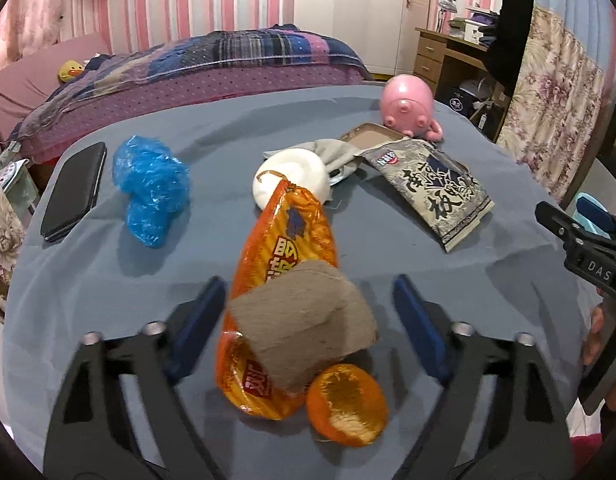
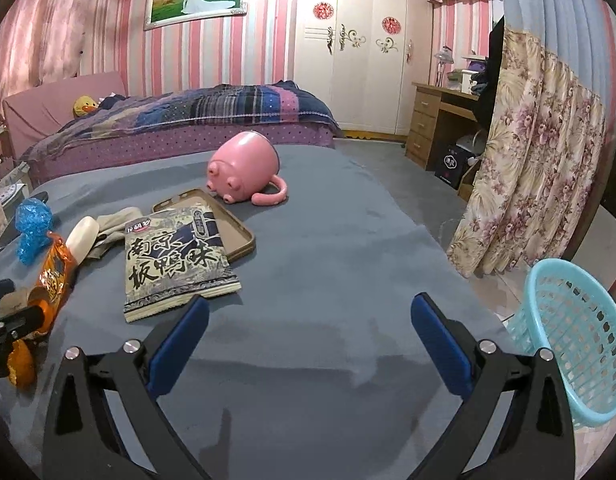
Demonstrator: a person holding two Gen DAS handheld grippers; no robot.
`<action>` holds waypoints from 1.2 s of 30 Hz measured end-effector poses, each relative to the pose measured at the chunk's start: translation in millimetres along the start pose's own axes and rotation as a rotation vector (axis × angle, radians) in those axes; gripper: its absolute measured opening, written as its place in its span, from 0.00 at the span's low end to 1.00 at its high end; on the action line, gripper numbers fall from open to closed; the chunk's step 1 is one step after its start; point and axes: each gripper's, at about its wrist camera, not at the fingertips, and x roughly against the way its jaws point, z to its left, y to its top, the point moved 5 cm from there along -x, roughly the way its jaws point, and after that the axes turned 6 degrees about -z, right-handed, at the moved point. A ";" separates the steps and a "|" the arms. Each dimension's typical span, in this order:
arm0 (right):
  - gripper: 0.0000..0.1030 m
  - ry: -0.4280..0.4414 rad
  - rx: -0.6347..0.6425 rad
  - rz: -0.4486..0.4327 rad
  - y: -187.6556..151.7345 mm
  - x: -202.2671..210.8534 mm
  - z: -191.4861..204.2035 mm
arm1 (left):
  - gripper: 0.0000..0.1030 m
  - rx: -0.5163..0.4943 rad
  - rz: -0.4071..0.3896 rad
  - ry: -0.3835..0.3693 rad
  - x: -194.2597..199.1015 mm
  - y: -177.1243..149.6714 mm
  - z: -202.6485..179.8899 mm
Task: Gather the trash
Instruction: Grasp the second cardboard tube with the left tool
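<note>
left hand-held gripper (image 1: 308,312): its blue pads stand apart on either side of a brown paper scrap (image 1: 303,324) that lies on an orange snack wrapper (image 1: 283,240), neither pad seen pressing on it, at the near edge of the worktop (image 1: 448,280), a grey-blue cloth-covered surface. an orange peel (image 1: 348,404) lies just beside the wrapper's near end. farther in sit a white round object (image 1: 295,176), a crumpled blue plastic bag (image 1: 151,188) and a black phone (image 1: 73,192) toward the left edge. a grey printed snack packet (image 2: 175,260) lies near the middle, partly over a brown phone case (image 2: 235,232), with a pink pig-shaped cup (image 2: 243,168) on its side toward the far edge. right hand-held gripper (image 2: 308,320): jaws wide apart, nothing between them, above bare cloth at the near edge. a light blue basket (image 2: 580,344) stands just off the right edge.
</note>
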 end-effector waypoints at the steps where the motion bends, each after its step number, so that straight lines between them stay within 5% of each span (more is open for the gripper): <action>1: 0.96 0.008 -0.010 0.006 -0.4 -0.9 -1.1 | 0.63 -0.002 -0.001 -0.003 0.8 0.6 -0.9; 16: 0.96 0.028 -0.020 -0.010 2.5 0.5 0.7 | 0.61 -0.026 -0.096 0.024 26.3 34.3 -4.3; 21: 0.96 0.030 -0.030 -0.010 3.7 0.3 -2.1 | 0.64 0.002 -0.094 0.013 26.5 35.9 4.1; 25: 0.96 0.035 -0.040 -0.011 5.0 0.3 -2.9 | 0.77 0.003 -0.093 0.024 27.3 32.3 10.3; 33: 0.96 0.050 -0.052 0.002 4.4 -2.8 -2.4 | 0.78 0.016 -0.054 0.057 21.5 18.3 29.8; 36: 0.96 0.054 -0.056 0.007 3.8 -4.5 -1.6 | 0.70 0.017 -0.015 0.027 17.0 5.8 34.3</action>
